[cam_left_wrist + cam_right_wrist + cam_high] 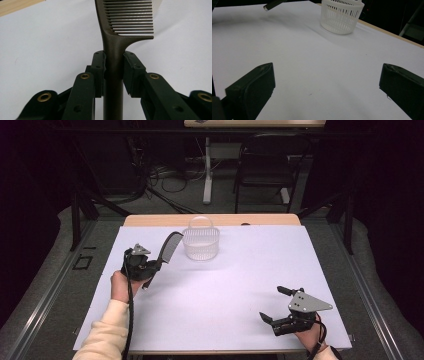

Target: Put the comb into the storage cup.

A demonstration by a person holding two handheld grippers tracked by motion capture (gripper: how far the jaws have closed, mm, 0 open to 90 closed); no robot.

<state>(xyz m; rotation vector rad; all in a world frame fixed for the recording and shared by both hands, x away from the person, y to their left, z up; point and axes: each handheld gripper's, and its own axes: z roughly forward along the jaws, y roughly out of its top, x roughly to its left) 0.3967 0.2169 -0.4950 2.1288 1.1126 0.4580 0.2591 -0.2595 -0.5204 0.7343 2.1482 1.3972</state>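
Clamped between the jaws of left gripper (113,67): comb (117,37) handle, dark grey-brown, slim, widening into a row of fine straight teeth. Held off the white table (225,285), teeth end raised toward basket (201,244), near it but apart. Left gripper view gives tooth detail and pad contact on both sides of handle; high view gives comb's curved outline and its place at left of table. Right gripper (280,306) low at right near edge, jaws spread wide, holding nothing. Right gripper view adds slotted white basket wall (342,18) and comb's handle tip.
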